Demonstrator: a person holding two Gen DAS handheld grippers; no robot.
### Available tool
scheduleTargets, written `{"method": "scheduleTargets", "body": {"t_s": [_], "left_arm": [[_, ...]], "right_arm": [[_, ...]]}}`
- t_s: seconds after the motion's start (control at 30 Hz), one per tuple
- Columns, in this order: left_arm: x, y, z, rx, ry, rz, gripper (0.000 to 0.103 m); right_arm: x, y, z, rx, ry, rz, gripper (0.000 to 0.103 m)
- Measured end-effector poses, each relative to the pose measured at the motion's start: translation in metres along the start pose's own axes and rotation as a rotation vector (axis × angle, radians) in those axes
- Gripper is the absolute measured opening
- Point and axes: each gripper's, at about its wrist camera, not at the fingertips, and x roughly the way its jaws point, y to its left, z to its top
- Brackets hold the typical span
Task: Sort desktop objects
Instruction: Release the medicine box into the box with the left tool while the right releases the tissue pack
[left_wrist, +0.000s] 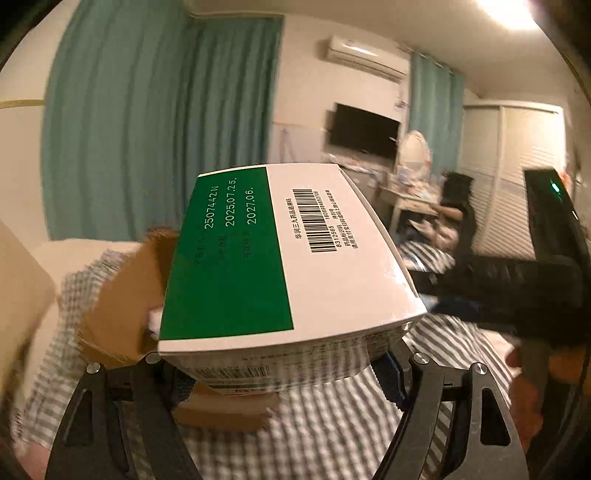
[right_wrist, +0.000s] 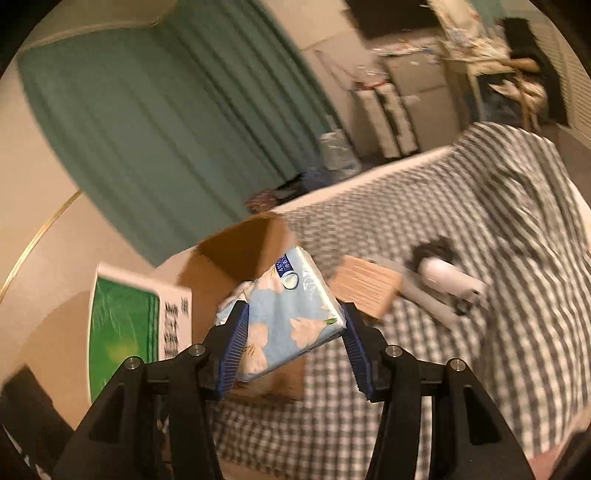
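Jaws on both sides are gripping something. The right gripper (right_wrist: 293, 345) pinches a soft tissue pack (right_wrist: 291, 314) between its blue pads (right_wrist: 234, 350), and the left gripper (left_wrist: 280, 363) clamps a green-and-white medicine box (left_wrist: 280, 251) at its near end, so most of the box juts forward, well beyond the jaws.

The tissue pack sits tilted, one corner low between the pads and the far end angled up and away over the open cardboard box (right_wrist: 236, 266). It is squashy, and I judge the hold shallow — a squeeze on a soft pack can let it slide or twist out, and both views are smeared by motion blur, which suggests a quick swing that would make this worse. If it slips early it may land on the checked bedspread (right_wrist: 461, 206) rather than in the carton.

The medicine box is held by one narrow end only, so its own length works as a lever; a jolt could pivot it downward out of the jaws. In the right wrist view it hangs just left of the carton, close to the right-hand load — the two could knock together over the opening.

Further out on the bedspread lie a small wooden-looking block (right_wrist: 364, 290) and a white device (right_wrist: 448, 282), well clear of both jaws.
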Motion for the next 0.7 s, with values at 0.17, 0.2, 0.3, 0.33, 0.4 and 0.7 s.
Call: {"method": "scheduleTargets", "body": {"t_s": [0.17,0.2,0.3,0.33,0.4,0.7], "left_arm": [[0.034,0.046,0.024,-0.032,0.042,0.13,0.081],[0.044,0.051,0.027,-0.028,0.054,0.149,0.081],[0.062,0.073,0.025,-0.023,0.097,0.169,0.081],[0.068,0.078,0.025,-0.017,0.105,0.177,0.081],[0.074,0.084,0.021,-0.008,0.113,0.191,0.083],[0.069,0.076,-0.003,0.096,0.146,0.21,0.103]], "right_arm": [[0.046,0.046,0.009,-0.063,0.054,0.059,0.051],[0.06,0.057,0.009,-0.087,0.07,0.065,0.051],[0.09,0.077,0.012,-0.117,0.098,0.078,0.051],[0.098,0.081,0.012,-0.118,0.106,0.084,0.052],[0.11,0.086,0.013,-0.118,0.108,0.095,0.053],[0.092,0.065,0.023,-0.14,-0.017,0.04,0.08]]}}
